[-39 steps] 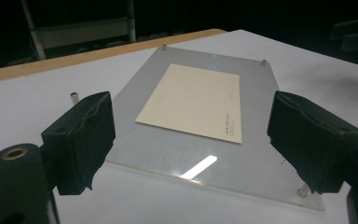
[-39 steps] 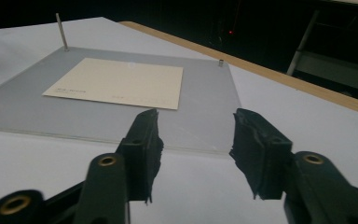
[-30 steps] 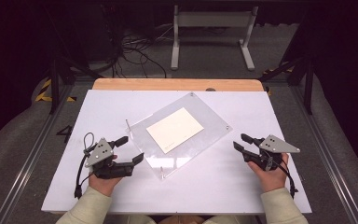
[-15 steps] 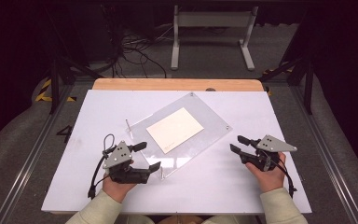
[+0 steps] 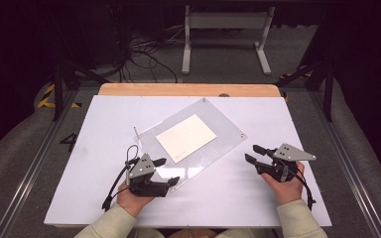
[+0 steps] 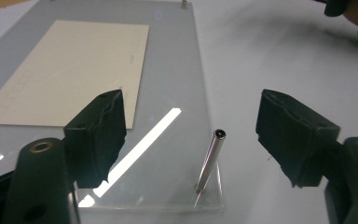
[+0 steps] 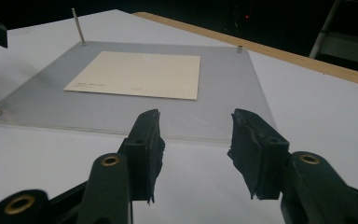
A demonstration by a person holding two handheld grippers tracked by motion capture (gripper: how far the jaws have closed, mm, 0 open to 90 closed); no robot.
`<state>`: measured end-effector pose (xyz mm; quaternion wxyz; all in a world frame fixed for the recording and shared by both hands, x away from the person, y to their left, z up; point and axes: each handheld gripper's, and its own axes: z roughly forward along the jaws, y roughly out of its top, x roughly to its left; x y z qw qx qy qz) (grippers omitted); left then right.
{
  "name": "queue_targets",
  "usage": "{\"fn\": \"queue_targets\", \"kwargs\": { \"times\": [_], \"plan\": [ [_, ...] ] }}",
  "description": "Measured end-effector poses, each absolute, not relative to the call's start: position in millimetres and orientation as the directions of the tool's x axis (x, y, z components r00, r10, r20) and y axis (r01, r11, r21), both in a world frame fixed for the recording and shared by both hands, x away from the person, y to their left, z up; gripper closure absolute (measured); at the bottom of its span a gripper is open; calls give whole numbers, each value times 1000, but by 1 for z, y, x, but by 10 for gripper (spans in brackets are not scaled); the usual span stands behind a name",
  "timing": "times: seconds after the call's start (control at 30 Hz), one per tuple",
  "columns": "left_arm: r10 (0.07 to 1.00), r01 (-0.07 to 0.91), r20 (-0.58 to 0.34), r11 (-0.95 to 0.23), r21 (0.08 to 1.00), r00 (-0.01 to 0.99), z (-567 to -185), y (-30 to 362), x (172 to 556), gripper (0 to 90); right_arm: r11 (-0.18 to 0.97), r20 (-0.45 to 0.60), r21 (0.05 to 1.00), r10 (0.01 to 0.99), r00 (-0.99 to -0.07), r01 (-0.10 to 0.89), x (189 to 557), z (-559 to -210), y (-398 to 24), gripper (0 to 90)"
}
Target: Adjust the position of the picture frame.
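Pin (image 6: 209,161): a thin metal rod standing at the near corner of the clear plate (image 6: 177,60), tilted, its tip leaning away from your left gripper (image 6: 191,140). It stands between that gripper's two jaws, nearer the right-hand one in the left gripper view, and touches neither pad. The jaws have just been closing a little, yet they remain wide apart with the pin free in the gap.

Plate: a transparent sheet lying flat on the white table (image 5: 79,198). Its near corner sits just under and ahead of your left jaws. In the high view the left gripper (image 5: 166,171) has its tips over that corner of the plate (image 5: 223,124).

Card (image 6: 70,70): a cream sheet lying under or on the plate, beyond the left-hand jaw in the left gripper view, well clear of the pin.

Right gripper (image 7: 193,140): jaws parted, nothing between them, resting low over bare table. The plate's edge (image 7: 177,133) runs just ahead of the tips, not touching them; the card (image 7: 140,74) lies farther ahead. Two more pins (image 7: 78,27) rise at the far left of these jaws, one upright at a far corner, one at the picture's left edge. In the high view this gripper (image 5: 255,156) sits just beside the plate's right edge, apart from it.
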<state>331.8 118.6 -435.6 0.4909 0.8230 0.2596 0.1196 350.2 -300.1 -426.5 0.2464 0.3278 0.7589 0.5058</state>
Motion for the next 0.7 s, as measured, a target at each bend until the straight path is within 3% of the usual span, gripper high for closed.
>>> {"fn": "queue_targets", "kwargs": {
  "times": [0.27, 0.43, 0.7],
  "plan": [
    [530, 367, -100, -427, 826, 842, -446, 113, 338, 374, 275, -37, 926, 747, -664, 259, 351, -427, -300, 510],
    [494, 362, -103, -463, 809, 863, -450, 109, 338, 544, 277, -36, 925, 746, -665, 261, 351, -428, -300, 506],
    [481, 368, -94, -515, 774, 872, -455, 104, 338, 716, 278, -33, 923, 747, -664, 267, 351, -429, -299, 493]
  ]
}}
